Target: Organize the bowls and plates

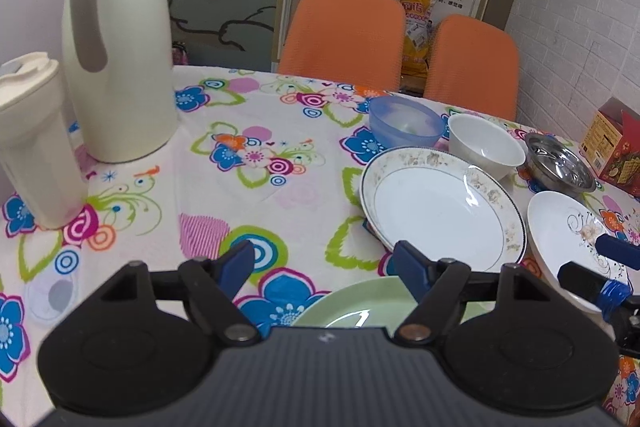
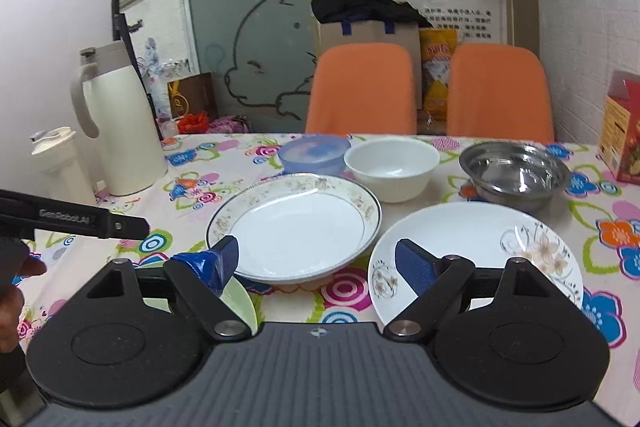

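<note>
Hovering spread fingers (image 2: 230, 259) over table, gold-rimmed plate (image 2: 296, 227) just ahead, both grippers empty

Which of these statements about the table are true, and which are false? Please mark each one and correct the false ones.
1. Three bowls stand behind the plates: a blue bowl, a white bowl and a steel bowl. True.
2. The bowls are already stacked inside each other. False: each stands alone on the tablecloth.
3. The left claw is open and holds nothing. True.
4. The right claw is shut on the green plate. False: it is open and empty.
5. The gold-rimmed plate lies left of the flower-painted plate. True.
</note>
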Motion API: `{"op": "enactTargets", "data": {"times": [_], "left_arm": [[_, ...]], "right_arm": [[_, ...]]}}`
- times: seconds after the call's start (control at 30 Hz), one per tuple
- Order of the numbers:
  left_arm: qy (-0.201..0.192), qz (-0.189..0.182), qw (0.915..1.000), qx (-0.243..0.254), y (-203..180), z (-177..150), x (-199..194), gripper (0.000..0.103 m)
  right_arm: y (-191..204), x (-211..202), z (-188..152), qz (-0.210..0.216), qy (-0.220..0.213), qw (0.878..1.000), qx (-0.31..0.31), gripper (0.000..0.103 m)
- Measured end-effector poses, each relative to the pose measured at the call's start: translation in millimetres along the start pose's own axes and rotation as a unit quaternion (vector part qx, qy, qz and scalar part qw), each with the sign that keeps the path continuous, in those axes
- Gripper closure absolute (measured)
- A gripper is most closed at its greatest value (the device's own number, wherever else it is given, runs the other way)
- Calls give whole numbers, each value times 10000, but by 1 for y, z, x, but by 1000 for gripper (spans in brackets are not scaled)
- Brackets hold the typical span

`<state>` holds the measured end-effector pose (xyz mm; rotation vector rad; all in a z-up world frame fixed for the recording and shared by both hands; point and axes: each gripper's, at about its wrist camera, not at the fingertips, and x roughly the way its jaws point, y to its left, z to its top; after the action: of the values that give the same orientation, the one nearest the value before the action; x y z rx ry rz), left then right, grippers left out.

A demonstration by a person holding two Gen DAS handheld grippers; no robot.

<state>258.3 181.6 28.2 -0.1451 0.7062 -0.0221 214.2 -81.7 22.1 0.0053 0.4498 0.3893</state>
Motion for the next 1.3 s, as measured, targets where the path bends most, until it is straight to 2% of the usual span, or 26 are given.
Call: {"op": "enactTargets", "data": {"times": [0.1, 0.23, 0.4, 0.57, 0.67, 0.8, 0.9, 1.0, 1.1, 1.3], "left_arm": [[181, -80, 9998, 12, 0, 11, 22, 27], [398, -152, 9991, 63, -6, 27, 52, 27], [509, -141, 9981, 302, -16, 42, 83, 27], [687, -149, 9970, 335, -16, 50, 108, 27], [659, -181, 9973, 266, -10, 51, 108, 27], [625, -166, 9977, 214, -1, 50, 103, 27], [617, -132, 9978, 184, 4, 49, 99, 27], [630, -95, 9978, 174, 7, 48, 97, 27], [660, -79, 9976, 187, 8, 46, 97, 27], [748, -186, 9968, 220, -1, 45, 111, 27]], "right_arm": [[-10, 23, 5, -38, 553, 9984, -93, 31], [-22, 58, 26, 91, 477, 9988, 29, 30], [-28, 117, 38, 34, 973, 9952, -108, 30], [-26, 146, 35, 103, 1312, 9910, -246, 30], [-23, 151, 35, 149, 1514, 9878, -330, 30], [-16, 155, 37, -50, 1645, 9857, -363, 29], [-16, 157, 39, -191, 1573, 9873, -60, 28], [-10, 163, 41, -133, 1526, 9881, 163, 28], [-5, 166, 41, 44, 1466, 9890, 191, 28], [-6, 155, 30, -51, 1497, 9885, 225, 30]]}}
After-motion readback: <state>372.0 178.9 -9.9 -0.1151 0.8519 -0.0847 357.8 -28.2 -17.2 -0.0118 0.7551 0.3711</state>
